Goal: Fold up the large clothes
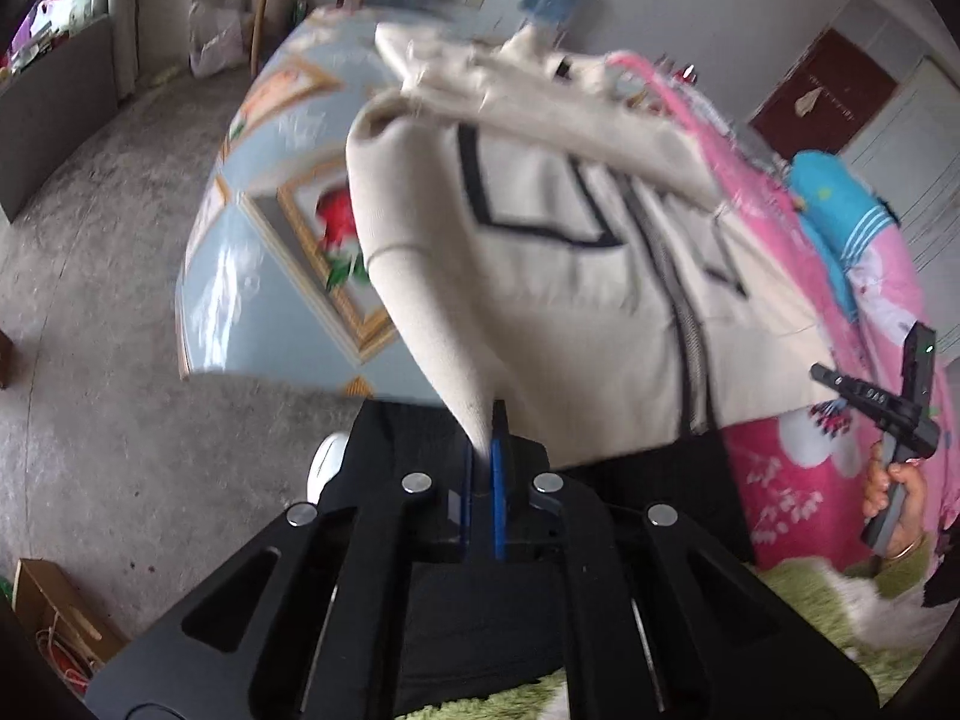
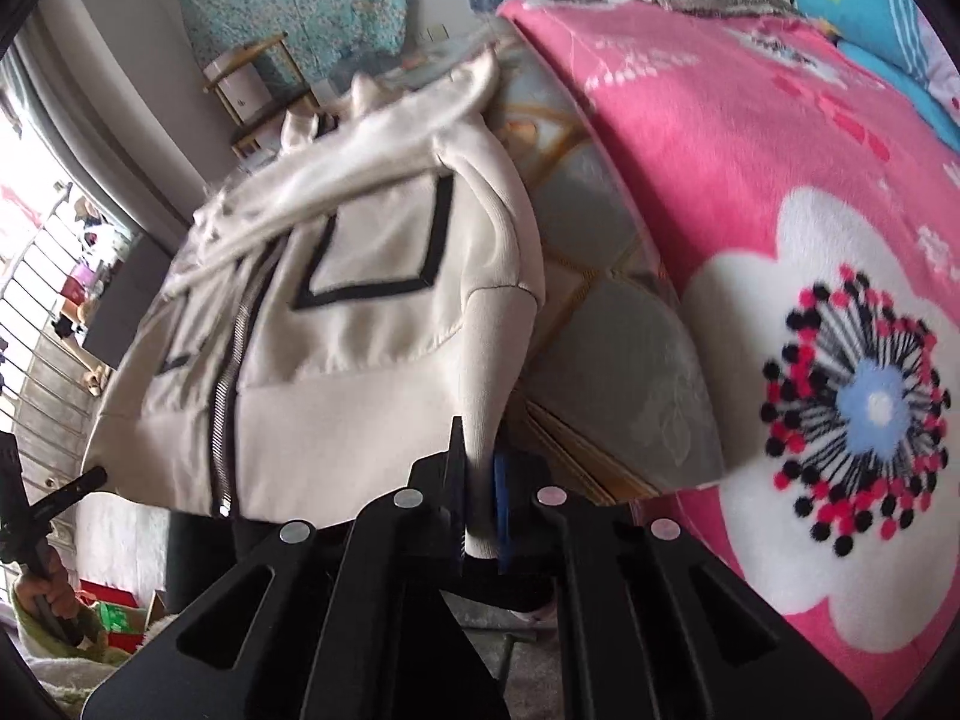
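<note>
A cream zip-up jacket (image 1: 570, 300) lies front-up on the bed, its zip (image 1: 684, 324) closed down the middle and black outlined shapes on each chest panel. It rests partly on a pale blue sheet (image 1: 270, 228) printed with framed roses and partly against a pink flowered blanket (image 2: 750, 240) that covers the rest of the bed. The collar end is rumpled and blurred at the far side.

The left gripper (image 1: 485, 450) is closed tight on the tip of one sleeve (image 1: 432, 324), the cloth pinched between its blue pads and stretched up in a cone from the jacket's shoulder. The right gripper (image 2: 480, 504) is likewise clamped on the cuff of the other sleeve (image 2: 498, 360), which runs taut from its fingers to the shoulder beside the blue sheet.

In the left wrist view the right gripper's handle shows at the right edge, held in a hand (image 1: 894, 492) with a green fuzzy sleeve. A blue pillow (image 2: 864, 18) lies at the far end of the pink blanket. Beyond the bed stand a wooden rack (image 2: 258, 90) and a teal cloth (image 2: 300, 0) hung on the wall over a grey concrete floor (image 1: 108, 300).
</note>
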{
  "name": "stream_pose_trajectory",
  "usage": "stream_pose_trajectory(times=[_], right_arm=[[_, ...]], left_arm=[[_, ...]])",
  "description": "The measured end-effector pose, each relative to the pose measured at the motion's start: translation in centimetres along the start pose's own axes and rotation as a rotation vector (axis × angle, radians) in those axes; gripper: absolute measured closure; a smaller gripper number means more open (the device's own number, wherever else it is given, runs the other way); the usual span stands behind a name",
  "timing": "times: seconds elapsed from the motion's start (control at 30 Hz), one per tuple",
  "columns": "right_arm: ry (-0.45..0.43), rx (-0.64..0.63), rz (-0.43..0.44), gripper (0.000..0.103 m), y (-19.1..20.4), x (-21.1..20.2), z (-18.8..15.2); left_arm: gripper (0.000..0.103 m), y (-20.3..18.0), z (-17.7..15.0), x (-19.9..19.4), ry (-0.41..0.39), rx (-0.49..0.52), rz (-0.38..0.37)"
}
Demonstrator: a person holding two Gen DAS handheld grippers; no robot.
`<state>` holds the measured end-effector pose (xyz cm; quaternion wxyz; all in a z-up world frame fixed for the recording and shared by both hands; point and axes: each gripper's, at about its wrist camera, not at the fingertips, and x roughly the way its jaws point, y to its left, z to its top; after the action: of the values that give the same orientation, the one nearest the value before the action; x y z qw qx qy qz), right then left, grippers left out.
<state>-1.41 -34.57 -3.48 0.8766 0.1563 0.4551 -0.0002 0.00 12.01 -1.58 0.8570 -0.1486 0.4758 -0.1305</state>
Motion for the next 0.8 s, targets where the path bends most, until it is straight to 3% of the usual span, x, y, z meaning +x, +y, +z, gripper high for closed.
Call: stream_pose_trajectory(times=[0.17,0.4,0.63,0.73,0.8], right_arm=[[-0.073,-0.02,0.047,0.096,1.2,-1.6,3.5],[-0.11,-0.004,0.07,0.096,2.1,0.3,10.6],[-0.045,0.032,0.06,0.095,2.8,7.8,16.7],[0.039,0.078,0.061,0.092,1.9,12.4,18.0],[0.062,0.12,0.066,0.087,1.1,13.8,18.4]], left_arm=[[0.099,-1.5,4.5,-2.1,-0.107,0.004,-0.008],[0.099,-0.3,12.2,0.1,-0.132,-0.04,0.031],[0.098,2.5,17.2,5.9,-0.073,-0.083,0.073],[0.092,3.7,17.9,8.0,-0.048,-0.107,0.077],[0.083,4.6,18.3,8.4,-0.048,-0.126,0.105]])
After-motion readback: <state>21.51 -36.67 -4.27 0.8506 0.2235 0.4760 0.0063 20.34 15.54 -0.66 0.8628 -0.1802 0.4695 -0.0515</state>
